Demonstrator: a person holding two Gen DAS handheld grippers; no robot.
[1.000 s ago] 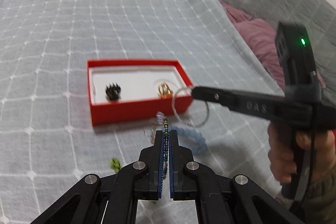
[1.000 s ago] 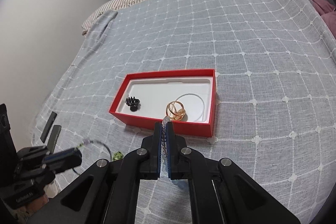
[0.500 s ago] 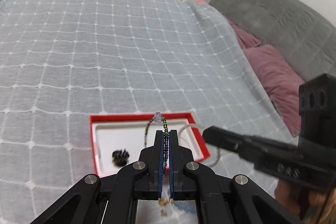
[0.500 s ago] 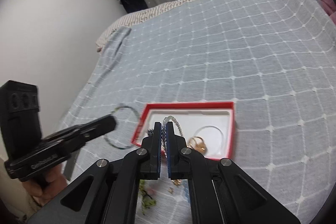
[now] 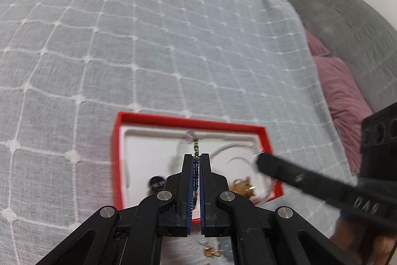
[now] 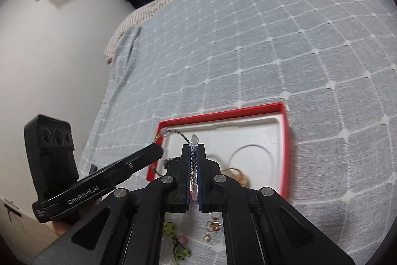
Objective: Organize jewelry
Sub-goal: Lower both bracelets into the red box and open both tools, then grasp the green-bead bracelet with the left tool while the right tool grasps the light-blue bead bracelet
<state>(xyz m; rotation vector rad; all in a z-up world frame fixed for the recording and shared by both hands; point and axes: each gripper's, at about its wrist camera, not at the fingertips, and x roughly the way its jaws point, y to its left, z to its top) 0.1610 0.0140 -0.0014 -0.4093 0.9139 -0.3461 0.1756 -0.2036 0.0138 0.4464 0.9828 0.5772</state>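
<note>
left gripper (image 5: 196, 155): jaws clamped on a dark multicoloured bead bracelet (image 5: 196, 149); its strand runs up out of the pads and ends in a pale purple bead above the box interior.
right gripper (image 6: 194, 146): jaws clamped on a clear bead bracelet (image 6: 194, 140), the beads lined up between the pads and poking out at the tip.
box (image 5: 188, 121): red, shallow, white liner, lying open on the bedspread; both grippers point down into it.
box contents: thin silver bangle (image 6: 250, 147) flat on the liner, gold rings (image 6: 235, 174) near the front wall, small black item (image 5: 156, 183), blurred.
loose pieces: green bead item (image 6: 171, 232) and small gold bits (image 6: 213, 226) on the cover, on the near side of the box.
surface: pale blue-grey grid-stitched bedspread (image 5: 124, 29).
background: grey cushion (image 5: 347, 16) and pink pillow (image 5: 345, 96) at the right in the left wrist view.
</note>
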